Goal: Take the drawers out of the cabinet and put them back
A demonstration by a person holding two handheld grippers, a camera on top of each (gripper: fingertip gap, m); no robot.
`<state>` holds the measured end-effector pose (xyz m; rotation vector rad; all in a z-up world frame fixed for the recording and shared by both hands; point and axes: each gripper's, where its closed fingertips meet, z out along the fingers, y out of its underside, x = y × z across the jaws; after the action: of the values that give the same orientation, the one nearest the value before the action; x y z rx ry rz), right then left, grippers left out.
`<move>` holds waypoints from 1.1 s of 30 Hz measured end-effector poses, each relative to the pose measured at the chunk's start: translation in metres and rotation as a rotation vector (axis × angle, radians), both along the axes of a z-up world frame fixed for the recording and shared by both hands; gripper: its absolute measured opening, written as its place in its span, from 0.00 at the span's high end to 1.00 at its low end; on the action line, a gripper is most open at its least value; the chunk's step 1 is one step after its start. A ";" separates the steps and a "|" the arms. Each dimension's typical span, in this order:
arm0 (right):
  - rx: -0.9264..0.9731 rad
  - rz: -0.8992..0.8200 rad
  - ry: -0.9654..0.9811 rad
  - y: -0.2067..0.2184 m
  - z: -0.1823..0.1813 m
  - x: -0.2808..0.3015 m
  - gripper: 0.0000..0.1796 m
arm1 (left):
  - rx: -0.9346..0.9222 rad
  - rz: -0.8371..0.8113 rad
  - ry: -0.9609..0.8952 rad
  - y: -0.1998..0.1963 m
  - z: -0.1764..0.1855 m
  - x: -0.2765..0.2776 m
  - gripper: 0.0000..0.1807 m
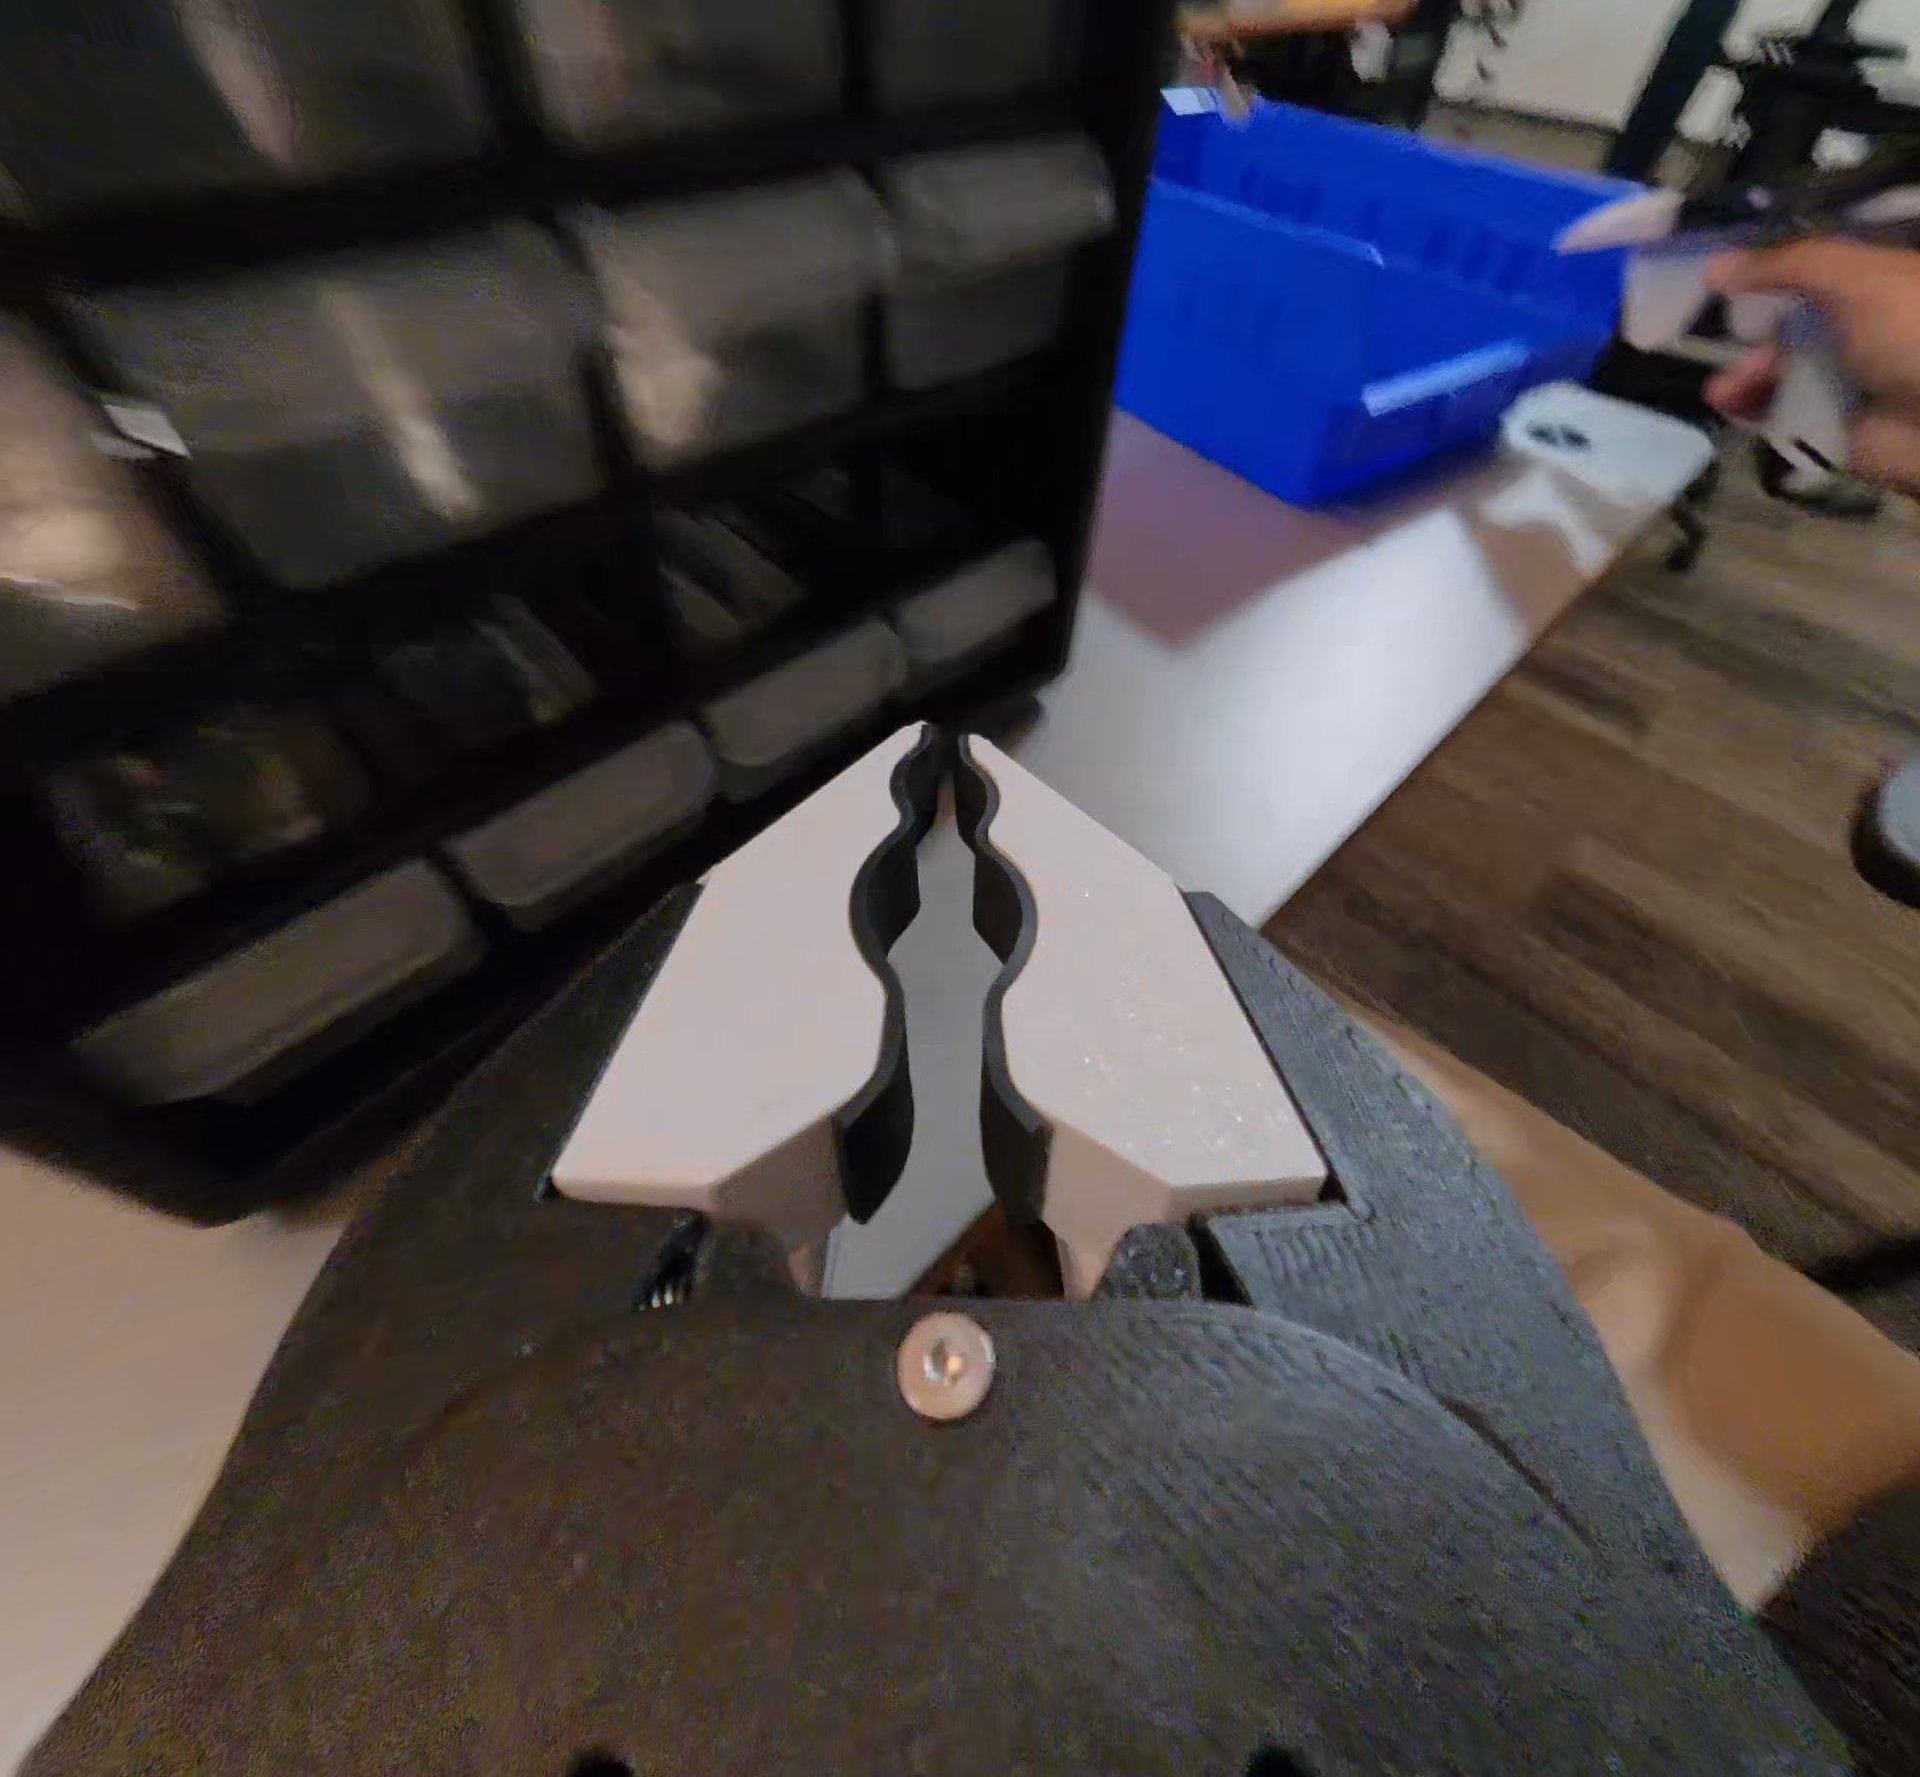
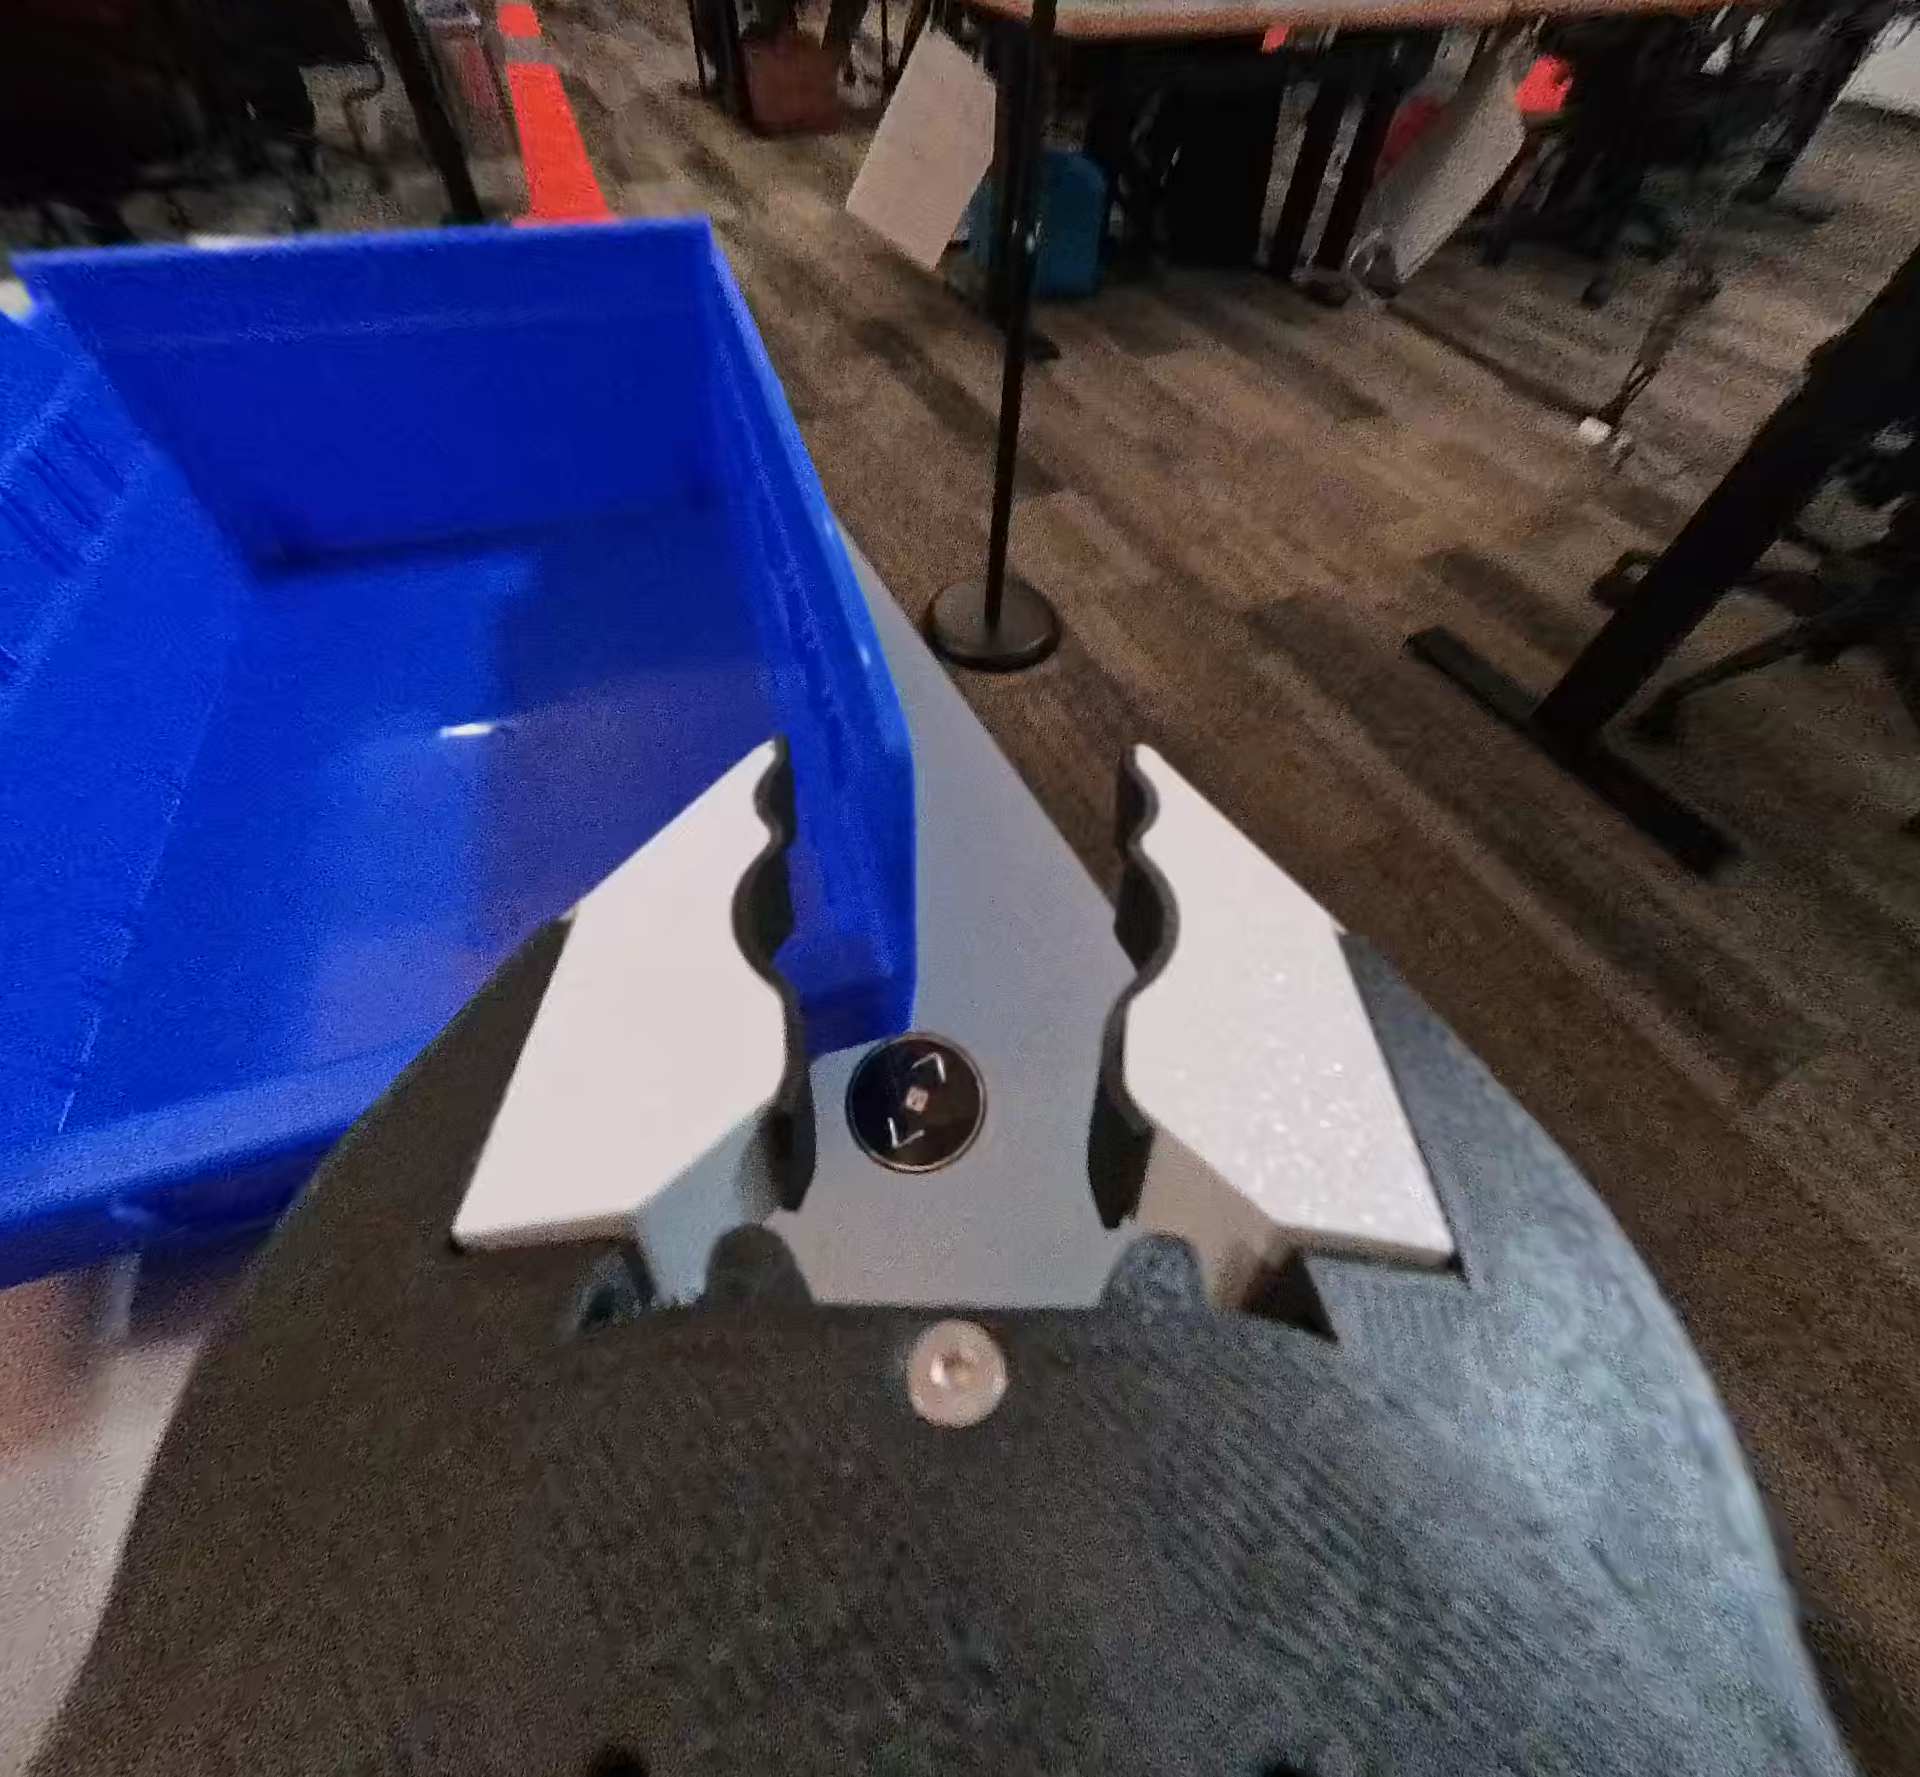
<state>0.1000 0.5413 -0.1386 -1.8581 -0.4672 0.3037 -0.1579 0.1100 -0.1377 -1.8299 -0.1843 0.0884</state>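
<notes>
A black cabinet [image 1: 1101, 377] with rows of translucent grey drawers [image 1: 727, 325] fills the upper left of the left wrist view, blurred. One row near the bottom [image 1: 468, 678] looks like dark open slots. My left gripper [image 1: 943, 751] is shut and empty, with its tips just in front of the cabinet's lower right corner. My right gripper [image 2: 956, 771] is open and empty, above the table's corner beside a blue bin [image 2: 416, 636]. It also shows far right in the left wrist view [image 1: 1621, 226], held by a hand [image 1: 1829, 335].
The blue bin [image 1: 1351, 304] stands on the white table [image 1: 1299, 636] right of the cabinet; its near corner shows between my right fingers. A small round black disc [image 2: 914, 1104] lies on the table [image 2: 997, 844]. A black pole stand [image 2: 992, 626] and an orange cone [image 2: 551, 117] stand on the floor.
</notes>
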 end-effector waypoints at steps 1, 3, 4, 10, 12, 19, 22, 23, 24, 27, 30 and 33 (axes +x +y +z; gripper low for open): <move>0.066 -0.011 0.003 -0.005 0.018 0.002 0.66 | 0.052 0.037 0.021 -0.006 0.012 -0.011 0.99; 0.212 -0.002 0.072 -0.027 0.060 -0.004 0.68 | 0.187 0.145 0.072 -0.023 0.043 -0.038 0.96; 0.291 0.030 0.125 -0.045 0.082 -0.014 0.69 | 0.263 0.206 0.103 -0.035 0.059 -0.052 0.95; 0.434 0.235 0.414 -0.172 0.139 -0.117 0.79 | 0.427 0.542 0.160 -0.101 0.086 -0.133 0.88; 0.235 0.408 0.475 -0.215 0.109 -0.174 0.70 | 0.401 0.524 0.095 -0.102 0.077 -0.143 0.80; 0.293 0.738 0.267 -0.300 0.075 -0.236 0.84 | 0.453 0.425 0.076 -0.105 0.085 -0.143 0.81; 0.284 0.821 0.306 -0.310 0.075 -0.238 0.77 | 0.344 0.312 0.023 -0.086 0.064 -0.139 0.80; 0.245 0.834 0.323 -0.309 0.073 -0.238 0.76 | 0.320 0.309 0.031 -0.085 0.060 -0.140 0.80; 0.196 0.850 0.332 -0.308 0.068 -0.239 0.74 | 0.329 0.320 0.042 -0.087 0.062 -0.141 0.80; 0.034 0.942 0.284 -0.311 0.041 -0.248 0.71 | 0.274 0.300 0.054 -0.084 0.056 -0.138 0.80; -0.022 0.954 0.232 -0.307 0.023 -0.252 0.74 | 0.168 0.250 0.076 -0.078 0.039 -0.137 0.82; -0.023 0.981 0.199 -0.309 0.018 -0.254 0.77 | -0.001 0.181 0.085 -0.072 0.008 -0.134 0.78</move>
<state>-0.1540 0.2319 -0.1208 -1.4709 -1.2146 1.1315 -0.2916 0.0376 -0.1297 -1.8037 -0.2898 0.2921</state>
